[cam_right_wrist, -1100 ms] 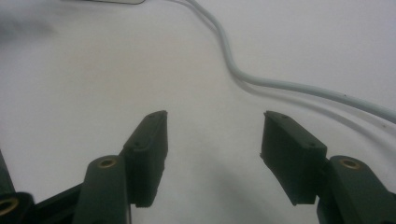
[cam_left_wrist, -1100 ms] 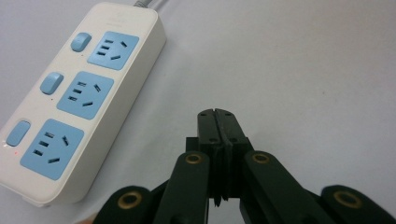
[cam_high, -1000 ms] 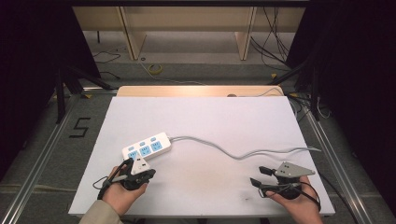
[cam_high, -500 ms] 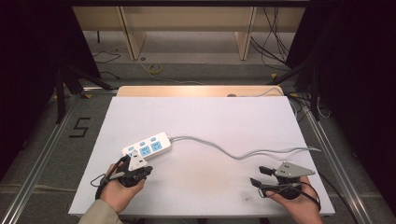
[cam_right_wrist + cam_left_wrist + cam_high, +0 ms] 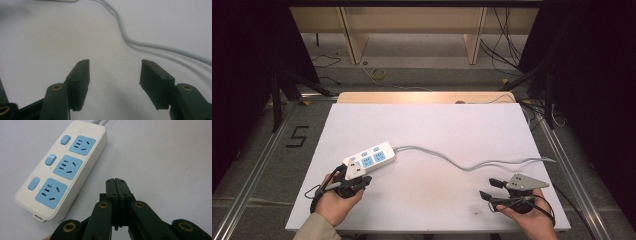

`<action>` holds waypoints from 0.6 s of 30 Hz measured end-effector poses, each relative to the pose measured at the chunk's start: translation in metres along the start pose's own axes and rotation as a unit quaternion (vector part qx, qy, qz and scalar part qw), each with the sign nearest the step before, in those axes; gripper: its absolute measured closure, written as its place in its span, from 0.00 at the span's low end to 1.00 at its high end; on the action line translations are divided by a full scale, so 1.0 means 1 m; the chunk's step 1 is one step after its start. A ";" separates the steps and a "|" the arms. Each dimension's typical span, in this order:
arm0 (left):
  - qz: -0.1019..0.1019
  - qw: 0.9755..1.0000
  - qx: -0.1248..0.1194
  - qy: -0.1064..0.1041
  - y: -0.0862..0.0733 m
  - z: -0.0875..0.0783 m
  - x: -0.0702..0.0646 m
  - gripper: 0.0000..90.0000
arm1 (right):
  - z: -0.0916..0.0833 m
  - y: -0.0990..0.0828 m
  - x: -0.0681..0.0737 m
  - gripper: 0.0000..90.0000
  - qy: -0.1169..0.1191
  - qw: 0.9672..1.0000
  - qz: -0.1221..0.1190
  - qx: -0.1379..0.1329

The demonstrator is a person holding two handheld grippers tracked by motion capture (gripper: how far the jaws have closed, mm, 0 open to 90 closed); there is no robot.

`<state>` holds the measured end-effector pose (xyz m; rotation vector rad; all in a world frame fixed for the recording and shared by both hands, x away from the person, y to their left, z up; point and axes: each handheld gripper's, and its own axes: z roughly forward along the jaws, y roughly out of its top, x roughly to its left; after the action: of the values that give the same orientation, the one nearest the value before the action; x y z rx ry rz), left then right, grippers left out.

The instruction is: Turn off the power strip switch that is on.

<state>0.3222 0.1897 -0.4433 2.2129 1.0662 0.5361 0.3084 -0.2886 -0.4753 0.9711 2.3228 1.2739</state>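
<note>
Jaws of the left gripper are pressed flat together with nothing between them, their tips hovering just beside the near end of the power strip, on its socket side. Against a second ago, this gripper has drawn slightly back and toward the person's left, so in the high view its grey plate now overlaps the strip's near corner rather than sitting below it. The strip itself has not shifted: it lies flat and diagonal on the left half of the table, three blue sockets and three blue switches facing up, a small red light by the nearest switch. My reading is that the closed tips are being lined up to push a switch, or to nudge the strip, and that contact has not yet been made.

The right gripper stands wide apart and empty, parked near the table's front right corner in the person's hand, unchanged over the last second. The strip's grey cord snakes past just ahead of it and runs off the right edge.

The tabletop is plain white, with a faint smudge near the front. Beyond it are a wooden edge, shelving legs, loose cables on a grey floor, and a "5" marked to the left.
</note>
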 end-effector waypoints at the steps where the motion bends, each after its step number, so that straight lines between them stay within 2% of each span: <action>1: -0.002 1.000 0.000 0.001 0.000 0.000 0.000 1.00 | 0.000 0.000 0.000 0.46 0.000 1.000 0.000 0.000; 18: -0.016 1.000 0.002 0.013 0.005 -0.002 0.012 1.00 | 0.000 0.000 0.000 0.46 0.000 1.000 0.001 0.001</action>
<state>0.3310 0.1980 -0.4379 2.1931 1.1152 0.5493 0.3084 -0.2880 -0.4752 0.9734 2.3237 1.2737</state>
